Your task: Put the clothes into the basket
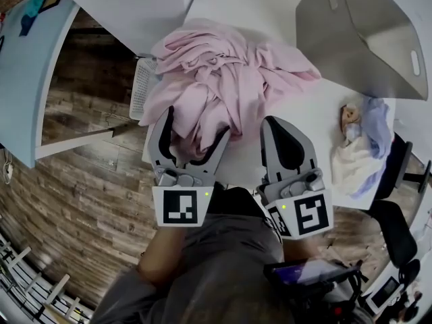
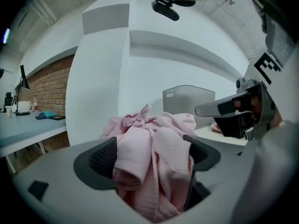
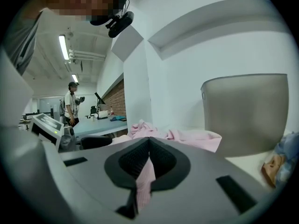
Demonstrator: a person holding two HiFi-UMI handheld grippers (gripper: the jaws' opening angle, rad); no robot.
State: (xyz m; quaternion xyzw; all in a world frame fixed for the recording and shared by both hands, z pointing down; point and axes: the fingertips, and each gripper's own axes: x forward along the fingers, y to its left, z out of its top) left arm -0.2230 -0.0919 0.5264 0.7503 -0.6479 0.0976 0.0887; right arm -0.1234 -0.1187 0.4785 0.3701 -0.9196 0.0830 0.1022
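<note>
A heap of pink clothes (image 1: 216, 79) lies on top of a white perforated basket (image 1: 142, 86) at the table's near left edge. My left gripper (image 1: 196, 121) is open at the heap's near side. In the left gripper view its jaws stand wide around a thick fold of the pink clothes (image 2: 154, 167), and the left gripper (image 2: 150, 148) does not squeeze it. My right gripper (image 1: 273, 121) is shut beside the heap. In the right gripper view the right gripper (image 3: 148, 146) pinches a thin strip of pink cloth (image 3: 144, 183).
A grey bin (image 1: 364, 32) with handle slots stands at the back right of the white table (image 1: 270, 160). A small pile of blue and white clothes (image 1: 364, 140) lies at the right edge. A black chair (image 1: 395, 228) is near right. A person (image 3: 72, 104) stands far off.
</note>
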